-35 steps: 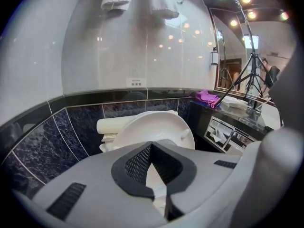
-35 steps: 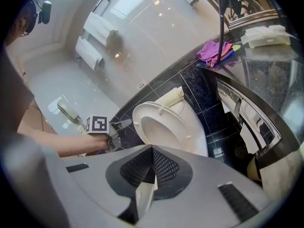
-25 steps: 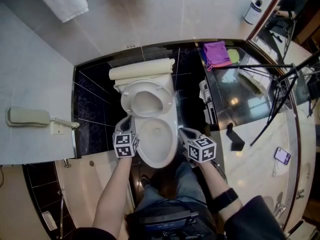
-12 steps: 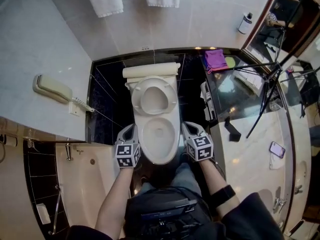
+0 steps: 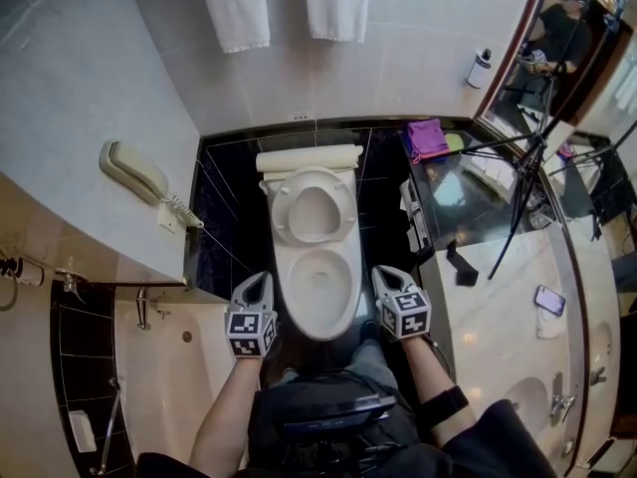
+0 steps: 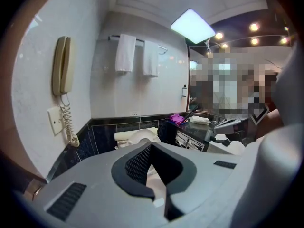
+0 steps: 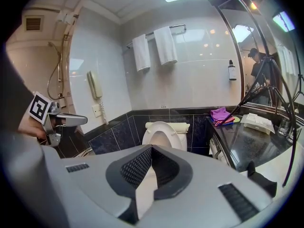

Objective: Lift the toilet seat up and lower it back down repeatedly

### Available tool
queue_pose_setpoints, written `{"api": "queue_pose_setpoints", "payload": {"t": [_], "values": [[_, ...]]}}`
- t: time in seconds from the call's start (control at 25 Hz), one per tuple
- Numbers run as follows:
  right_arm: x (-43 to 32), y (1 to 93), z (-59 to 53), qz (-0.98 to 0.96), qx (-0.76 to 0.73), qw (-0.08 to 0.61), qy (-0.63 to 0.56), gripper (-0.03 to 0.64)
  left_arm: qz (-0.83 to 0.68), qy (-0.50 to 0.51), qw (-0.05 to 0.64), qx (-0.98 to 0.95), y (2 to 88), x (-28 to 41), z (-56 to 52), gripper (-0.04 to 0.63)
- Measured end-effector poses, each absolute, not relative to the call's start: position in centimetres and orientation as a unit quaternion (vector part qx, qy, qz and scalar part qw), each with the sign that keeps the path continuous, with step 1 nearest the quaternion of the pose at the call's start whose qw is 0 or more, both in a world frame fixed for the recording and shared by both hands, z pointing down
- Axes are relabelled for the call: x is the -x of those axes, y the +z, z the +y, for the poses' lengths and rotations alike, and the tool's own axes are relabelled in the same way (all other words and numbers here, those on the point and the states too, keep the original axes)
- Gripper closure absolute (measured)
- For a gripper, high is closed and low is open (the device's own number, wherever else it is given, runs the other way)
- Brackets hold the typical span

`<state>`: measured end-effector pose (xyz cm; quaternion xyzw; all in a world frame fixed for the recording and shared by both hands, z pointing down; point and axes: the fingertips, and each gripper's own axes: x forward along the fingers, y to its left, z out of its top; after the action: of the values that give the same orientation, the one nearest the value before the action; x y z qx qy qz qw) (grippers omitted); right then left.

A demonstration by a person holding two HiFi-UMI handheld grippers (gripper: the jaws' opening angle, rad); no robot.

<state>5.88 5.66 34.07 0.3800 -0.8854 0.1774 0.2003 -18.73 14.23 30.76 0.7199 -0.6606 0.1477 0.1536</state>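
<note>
Two grippers are flanking the bowl (image 5: 320,279) in the head view, the left gripper (image 5: 256,285) hanging just beside its left rim and the right gripper (image 5: 387,276) just beside its right, neither one touching it. The seat (image 5: 314,207) is standing raised, leaning back on the tank (image 5: 307,157). In the left gripper view the jaws are pressing tip to tip with nothing between them, the raised seat showing beyond. In the right gripper view the jaws are likewise meeting empty, pointing toward the upright seat.
</note>
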Motion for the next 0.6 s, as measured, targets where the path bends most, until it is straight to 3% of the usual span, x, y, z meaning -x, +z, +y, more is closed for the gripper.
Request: {"api": "queue_pose_setpoints", "payload": {"t": [0.6], "values": [[-6.5,35.1,5.4,-0.882,-0.380,0.221,0.168,0.600,-0.658,0.159,0.150,-0.721,31.2,18.1,14.8,0.595]]}}
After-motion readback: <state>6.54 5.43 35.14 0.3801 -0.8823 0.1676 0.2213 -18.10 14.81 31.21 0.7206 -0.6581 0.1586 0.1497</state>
